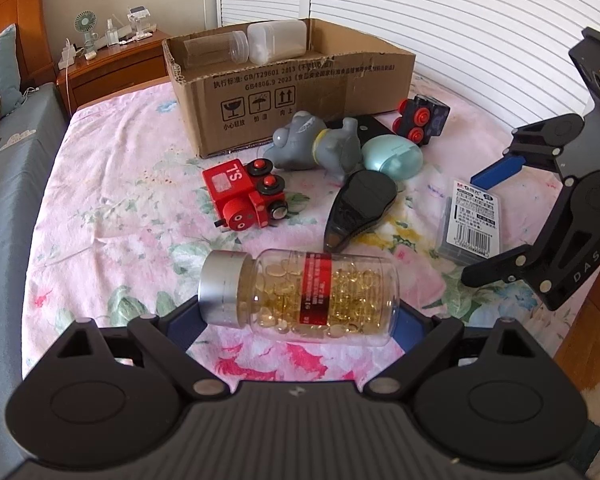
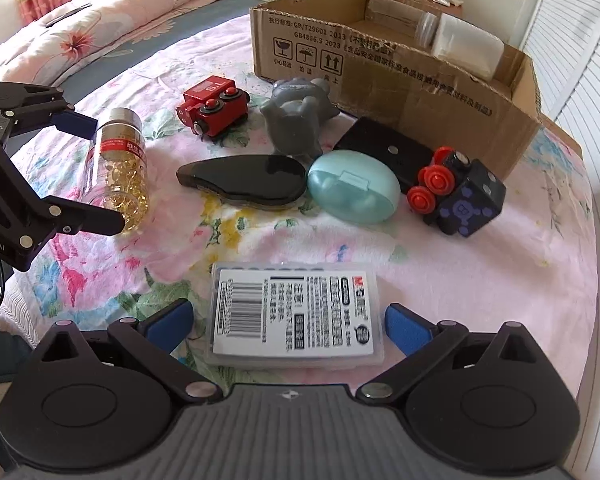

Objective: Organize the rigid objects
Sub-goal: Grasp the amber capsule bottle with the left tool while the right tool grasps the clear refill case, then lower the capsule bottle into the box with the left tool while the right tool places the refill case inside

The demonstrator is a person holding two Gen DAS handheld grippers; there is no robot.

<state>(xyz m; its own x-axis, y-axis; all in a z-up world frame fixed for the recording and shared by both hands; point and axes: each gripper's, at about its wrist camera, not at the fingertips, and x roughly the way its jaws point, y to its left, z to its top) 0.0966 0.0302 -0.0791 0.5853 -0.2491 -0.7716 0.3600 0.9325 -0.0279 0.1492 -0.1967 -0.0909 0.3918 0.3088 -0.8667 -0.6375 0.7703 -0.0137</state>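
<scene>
Bedroom light is falling on a floral bedsheet where most of the sorting is waiting to be done. Only two clear containers are sitting inside the cardboard box at the far side. Lying loose in front of it are a red toy train, a grey rubber animal, a mint case, a black wedge-shaped gadget and a dark toy car. The left gripper is spreading wide around the capsule bottle, apparently not clamping it. The right gripper is gaping around the labelled plastic box, near edge, untouched
</scene>
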